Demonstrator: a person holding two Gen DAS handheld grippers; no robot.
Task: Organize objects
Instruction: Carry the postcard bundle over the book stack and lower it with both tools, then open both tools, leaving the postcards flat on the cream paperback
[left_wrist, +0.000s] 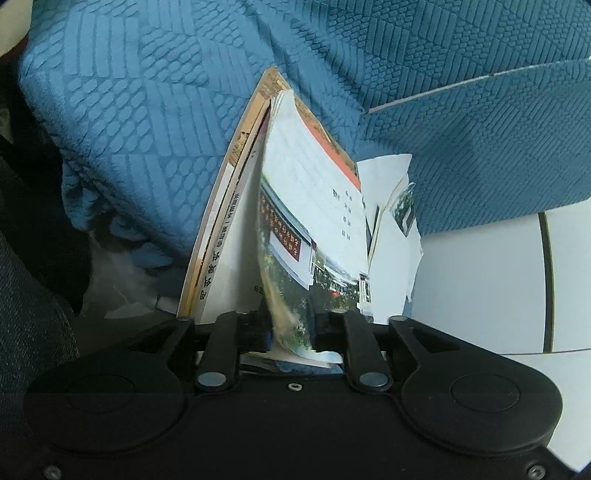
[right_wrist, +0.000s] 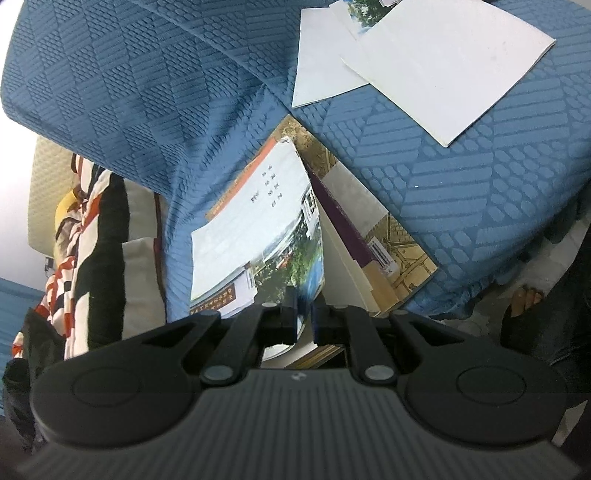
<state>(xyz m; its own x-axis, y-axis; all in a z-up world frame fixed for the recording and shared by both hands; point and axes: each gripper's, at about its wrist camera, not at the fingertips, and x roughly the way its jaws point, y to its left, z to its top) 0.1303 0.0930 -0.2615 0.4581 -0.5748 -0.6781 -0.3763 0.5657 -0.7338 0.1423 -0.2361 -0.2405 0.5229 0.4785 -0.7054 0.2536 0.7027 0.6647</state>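
Between the jaws of both grippers sits the same thin booklet (right_wrist: 255, 229), its cover showing a photo of buildings and trees under a pale page. The right gripper (right_wrist: 303, 321) has its jaws nearly closed, pinching the booklet's near edge. The left gripper (left_wrist: 291, 332) has its jaws slightly parted around another edge; the paper bows between them, and I cannot tell whether the pads press it. Just beyond the jaws, the booklet lies over a larger tan-covered book (right_wrist: 399, 236) resting on a blue textured sofa cover (right_wrist: 480, 184). Farther ahead of the right jaws lie loose white sheets (right_wrist: 443, 66).

Risk, as I judge it: a loose left hold could let the booklet sag, curl or slip, or pulling both ways could crease it.

Printed characters run down the book's spine and across the booklet, too blurred to read; a barcode label shows on the book.
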